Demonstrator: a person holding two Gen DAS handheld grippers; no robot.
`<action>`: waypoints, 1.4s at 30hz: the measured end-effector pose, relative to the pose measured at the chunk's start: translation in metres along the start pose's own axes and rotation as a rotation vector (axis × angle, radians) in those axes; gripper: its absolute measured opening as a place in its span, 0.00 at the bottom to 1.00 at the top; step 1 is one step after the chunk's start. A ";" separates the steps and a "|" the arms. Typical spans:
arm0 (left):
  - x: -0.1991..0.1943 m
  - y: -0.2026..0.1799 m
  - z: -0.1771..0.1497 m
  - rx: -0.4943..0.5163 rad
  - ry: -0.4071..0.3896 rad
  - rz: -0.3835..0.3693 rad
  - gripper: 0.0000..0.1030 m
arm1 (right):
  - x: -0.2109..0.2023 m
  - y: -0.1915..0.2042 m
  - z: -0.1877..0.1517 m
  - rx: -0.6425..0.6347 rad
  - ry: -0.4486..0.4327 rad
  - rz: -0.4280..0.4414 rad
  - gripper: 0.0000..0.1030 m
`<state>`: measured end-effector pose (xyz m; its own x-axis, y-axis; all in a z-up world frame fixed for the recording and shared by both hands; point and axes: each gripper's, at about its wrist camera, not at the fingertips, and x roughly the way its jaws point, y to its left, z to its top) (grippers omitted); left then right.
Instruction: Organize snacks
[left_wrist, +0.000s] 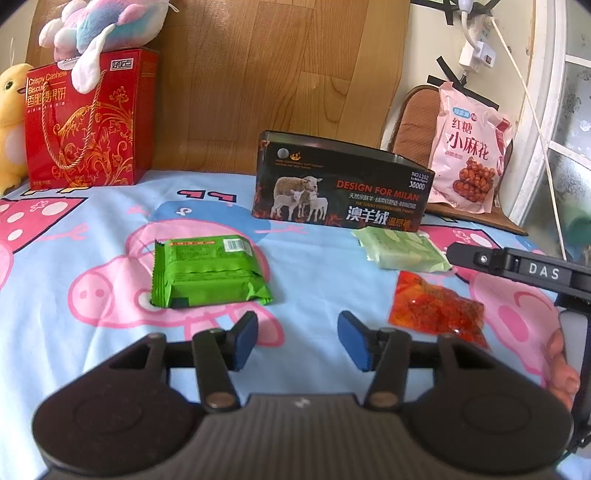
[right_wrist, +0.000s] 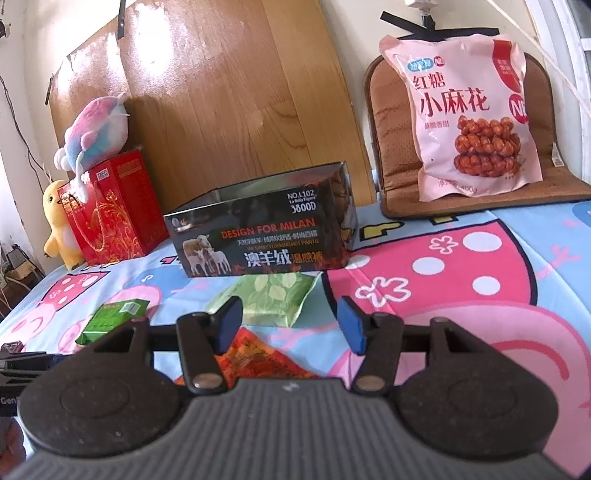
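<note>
On the cartoon-print bedsheet lie three small snack packets. A bright green packet lies just ahead and left of my left gripper, which is open and holds nothing. A pale green leaf-print packet and a red packet lie to its right. An open black tin box with sheep on it stands behind them. In the right wrist view my right gripper is open and holds nothing. The pale green packet lies just beyond its tips and the red packet under its left finger. The tin stands further back.
A red gift bag with a plush toy on top and a yellow duck toy stand at the back left. A large pink snack bag leans on a brown cushioned chair at the back right. A wooden board backs the bed.
</note>
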<state>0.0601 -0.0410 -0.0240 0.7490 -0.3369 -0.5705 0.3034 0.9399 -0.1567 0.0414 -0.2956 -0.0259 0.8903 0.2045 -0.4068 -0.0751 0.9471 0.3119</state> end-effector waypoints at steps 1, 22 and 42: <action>0.000 0.000 0.000 -0.001 0.000 -0.001 0.48 | 0.000 0.000 0.000 0.000 0.001 0.000 0.58; 0.000 0.001 -0.001 -0.005 -0.002 -0.005 0.51 | 0.000 0.000 0.001 0.007 0.001 0.001 0.62; 0.000 0.002 -0.001 -0.005 -0.004 -0.008 0.51 | 0.003 0.001 0.001 -0.001 0.020 0.019 0.62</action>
<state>0.0599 -0.0394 -0.0249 0.7487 -0.3448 -0.5662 0.3064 0.9374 -0.1657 0.0441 -0.2941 -0.0257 0.8799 0.2269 -0.4176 -0.0921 0.9434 0.3186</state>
